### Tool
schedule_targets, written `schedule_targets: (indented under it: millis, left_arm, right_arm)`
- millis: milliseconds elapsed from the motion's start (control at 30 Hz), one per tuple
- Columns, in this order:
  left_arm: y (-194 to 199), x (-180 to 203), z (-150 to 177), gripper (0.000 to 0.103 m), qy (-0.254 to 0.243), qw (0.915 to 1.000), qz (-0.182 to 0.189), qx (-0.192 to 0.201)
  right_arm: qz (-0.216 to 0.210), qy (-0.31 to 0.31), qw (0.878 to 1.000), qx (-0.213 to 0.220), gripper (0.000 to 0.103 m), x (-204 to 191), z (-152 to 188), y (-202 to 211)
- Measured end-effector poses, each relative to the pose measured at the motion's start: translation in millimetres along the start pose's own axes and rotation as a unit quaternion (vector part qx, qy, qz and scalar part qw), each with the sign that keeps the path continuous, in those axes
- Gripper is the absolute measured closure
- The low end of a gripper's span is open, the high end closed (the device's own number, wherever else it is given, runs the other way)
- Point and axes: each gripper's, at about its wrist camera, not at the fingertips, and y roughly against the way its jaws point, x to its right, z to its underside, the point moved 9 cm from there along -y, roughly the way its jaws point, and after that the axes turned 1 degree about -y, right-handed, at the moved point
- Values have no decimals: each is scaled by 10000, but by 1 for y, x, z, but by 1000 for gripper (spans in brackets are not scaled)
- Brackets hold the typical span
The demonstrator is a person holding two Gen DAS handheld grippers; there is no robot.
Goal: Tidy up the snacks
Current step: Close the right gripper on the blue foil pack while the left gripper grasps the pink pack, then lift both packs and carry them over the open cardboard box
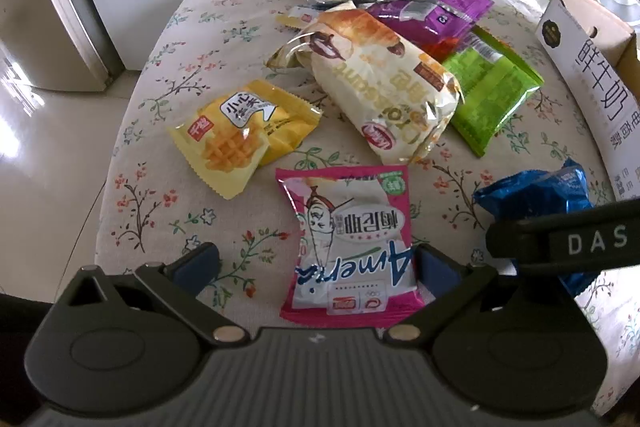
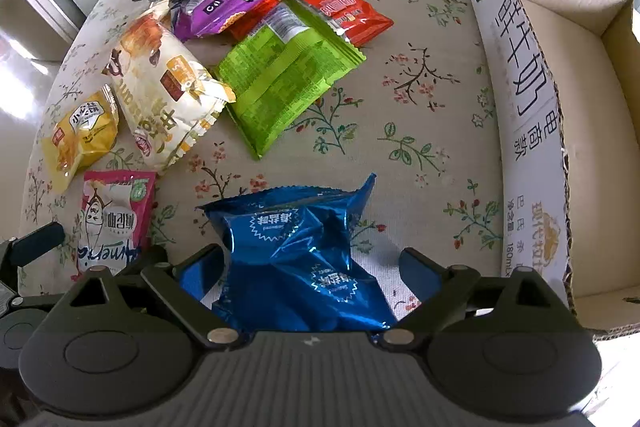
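Right wrist: spread right gripper (image 2: 310, 269) around crinkled blue foil packet (image 2: 296, 259), left gripper (image 1: 316, 267) spread, floral tablecloth (image 2: 420, 107).

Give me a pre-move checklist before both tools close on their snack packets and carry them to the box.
1. Left tool open around the pink packet: ok, a finger on each side.
2. Right tool open around the blue packet: ok, packet lies between the fingers.
3. Pink packet free of other snacks: ok, the yellow packet and the croissant bag lie apart from it.
4. Blue packet free of the green packet: ok, bare cloth between them.
5. Cardboard box open with room: ok, visible interior shows no snacks.
6. Tools clear of each other: cannot tell, they sit very close side by side.
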Motion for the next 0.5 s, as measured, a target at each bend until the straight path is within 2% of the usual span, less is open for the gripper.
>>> schedule_targets:
  millis: [100,200,233,300,367,433,500]
  left_arm:
    - [1,0,0,1,12,10000,-10,33]
    - [4,2,0,6,0,9999,37,119]
    - [6,4,-1,11,-41,9998,69,181]
    - [11,6,-3,24,-138,9994,109,310]
    - [15,8,-4,42,-236,9988,140,413]
    - [17,8,-4,49,-192,9986,208,440]
    - [19,6,-3,52,-101,9987,224,436]
  right_arm:
    - [-29,15,10000,46,10,-2,0,3]
    - [-176,-10,9998,28,24,-3,1,4]
    - [-214,-16,9998,31,28,-3,0,5]
    - [-279,2,9996,67,28,-5,0,7]
    - [-327,36,9994,125,29,-5,0,11]
    - [-354,61,9992,201,29,-4,-2,16]
    - [-433,68,9987,260,29,-5,-3,19]
